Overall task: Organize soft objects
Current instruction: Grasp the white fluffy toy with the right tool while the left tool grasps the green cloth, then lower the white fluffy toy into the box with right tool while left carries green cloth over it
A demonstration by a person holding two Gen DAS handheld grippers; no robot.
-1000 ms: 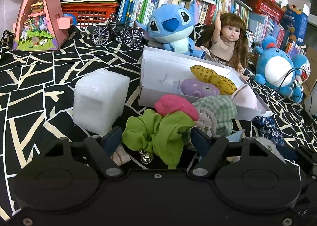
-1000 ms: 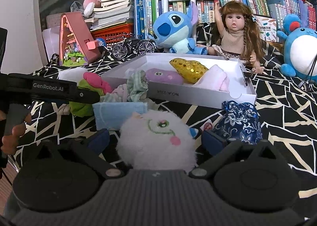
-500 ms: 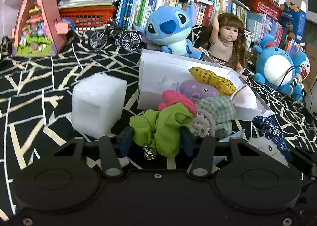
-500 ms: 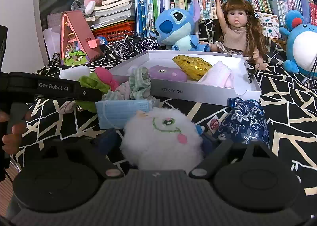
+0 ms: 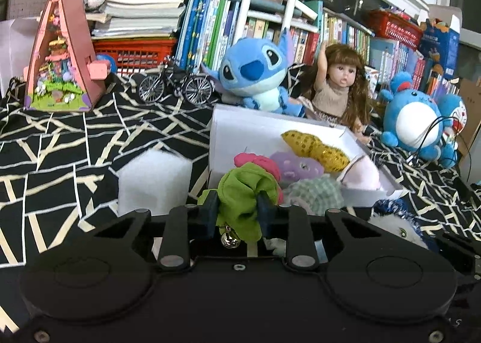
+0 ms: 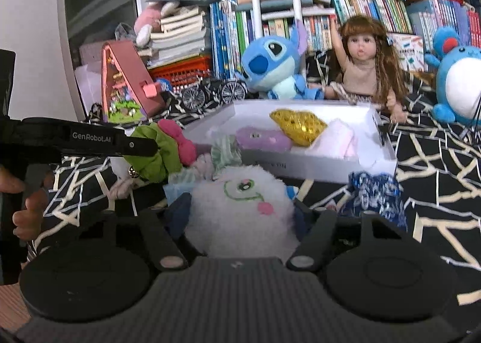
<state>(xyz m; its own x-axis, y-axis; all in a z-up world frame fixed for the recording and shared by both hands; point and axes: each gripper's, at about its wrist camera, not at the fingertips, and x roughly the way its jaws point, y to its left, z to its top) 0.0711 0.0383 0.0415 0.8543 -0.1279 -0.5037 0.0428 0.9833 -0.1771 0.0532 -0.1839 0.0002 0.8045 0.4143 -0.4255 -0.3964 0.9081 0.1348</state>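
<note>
Black left gripper (image 6: 144,144) lettered "GenRobot.AI"; dark blue fingertips (image 5: 210,207); bare-skinned hand (image 6: 25,210) behind

Along the far side stand a blue plush (image 5: 254,78) and a long-haired doll (image 5: 338,87), with a toy bicycle (image 5: 176,84) left of them and a pink triangular playhouse (image 5: 61,57) further left.

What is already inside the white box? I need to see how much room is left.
The white box holds a gold sequin piece, a purple plush and a pink soft item. Anything beneath them is hidden.
</note>
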